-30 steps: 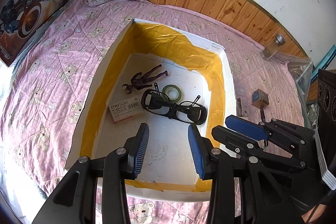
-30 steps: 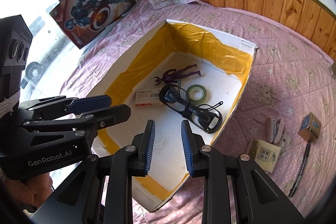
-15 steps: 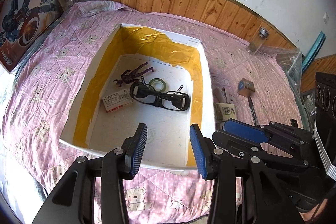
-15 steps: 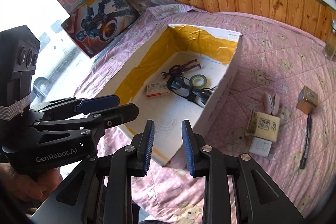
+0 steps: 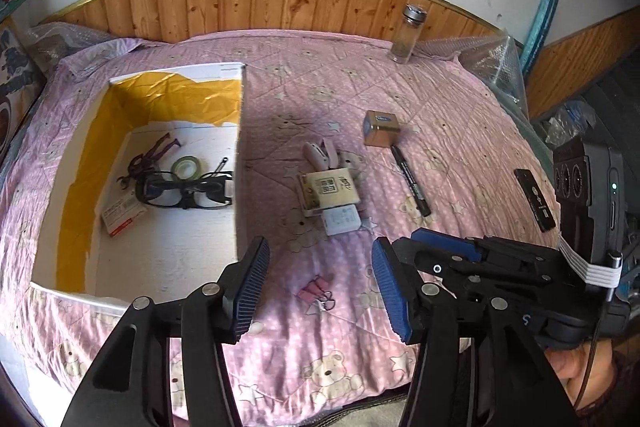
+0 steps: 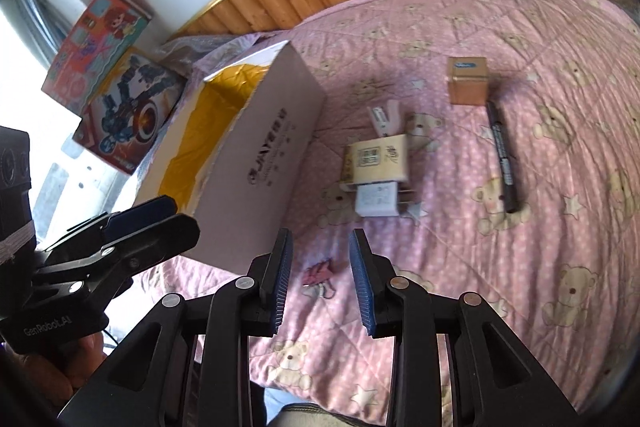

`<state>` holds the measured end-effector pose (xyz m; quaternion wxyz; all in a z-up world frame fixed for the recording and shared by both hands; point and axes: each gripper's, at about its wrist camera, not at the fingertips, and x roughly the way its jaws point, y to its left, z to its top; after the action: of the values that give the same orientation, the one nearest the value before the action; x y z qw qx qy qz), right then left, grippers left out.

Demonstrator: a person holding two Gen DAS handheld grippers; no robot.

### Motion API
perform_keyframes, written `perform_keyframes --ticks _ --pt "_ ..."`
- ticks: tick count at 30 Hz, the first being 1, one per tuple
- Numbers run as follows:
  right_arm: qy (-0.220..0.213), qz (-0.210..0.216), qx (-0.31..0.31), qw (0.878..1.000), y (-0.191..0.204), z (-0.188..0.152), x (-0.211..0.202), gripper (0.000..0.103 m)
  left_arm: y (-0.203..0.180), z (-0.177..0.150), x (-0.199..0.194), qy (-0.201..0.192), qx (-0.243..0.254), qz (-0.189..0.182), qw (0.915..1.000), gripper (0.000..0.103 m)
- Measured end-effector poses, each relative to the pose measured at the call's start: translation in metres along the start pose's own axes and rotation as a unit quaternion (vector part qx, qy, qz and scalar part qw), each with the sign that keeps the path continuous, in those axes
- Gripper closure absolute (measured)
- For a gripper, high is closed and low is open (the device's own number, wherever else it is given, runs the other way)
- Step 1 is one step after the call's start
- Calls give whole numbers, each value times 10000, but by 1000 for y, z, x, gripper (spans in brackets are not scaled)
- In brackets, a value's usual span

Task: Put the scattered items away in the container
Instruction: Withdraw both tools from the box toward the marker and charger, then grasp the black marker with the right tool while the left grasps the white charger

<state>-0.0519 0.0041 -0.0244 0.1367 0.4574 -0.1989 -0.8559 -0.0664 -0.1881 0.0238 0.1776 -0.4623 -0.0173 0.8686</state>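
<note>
Pink bear-print quilt [image 6: 560,155] — both grippers, left gripper [image 5: 316,287] and right gripper [image 6: 320,281], empty, jaws apart. Next pick: small pink binder clips [image 6: 318,273] just ahead of right gripper — then white yellow-lined box [image 5: 238,163].

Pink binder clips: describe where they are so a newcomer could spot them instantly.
Start at the white box on the pink quilt. Just off its near right corner, between both grippers' fingertips, lie the pink binder clips. They are the only pink items with wire handles.

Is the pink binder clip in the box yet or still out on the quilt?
Out. The pink binder clip lies on the quilt beside the box, just ahead of the open right gripper.
</note>
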Motion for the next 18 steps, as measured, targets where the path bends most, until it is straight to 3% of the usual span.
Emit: perform_keyframes --ticks 12,18 --pt "20 -679 253 9974 -79 24 25 65 -27 8 109 706 -211 -306 9968 43" --pt "91 -1045 133 9944 -108 45 52 63 -19 4 164 1024 -495 -111 9934 43"
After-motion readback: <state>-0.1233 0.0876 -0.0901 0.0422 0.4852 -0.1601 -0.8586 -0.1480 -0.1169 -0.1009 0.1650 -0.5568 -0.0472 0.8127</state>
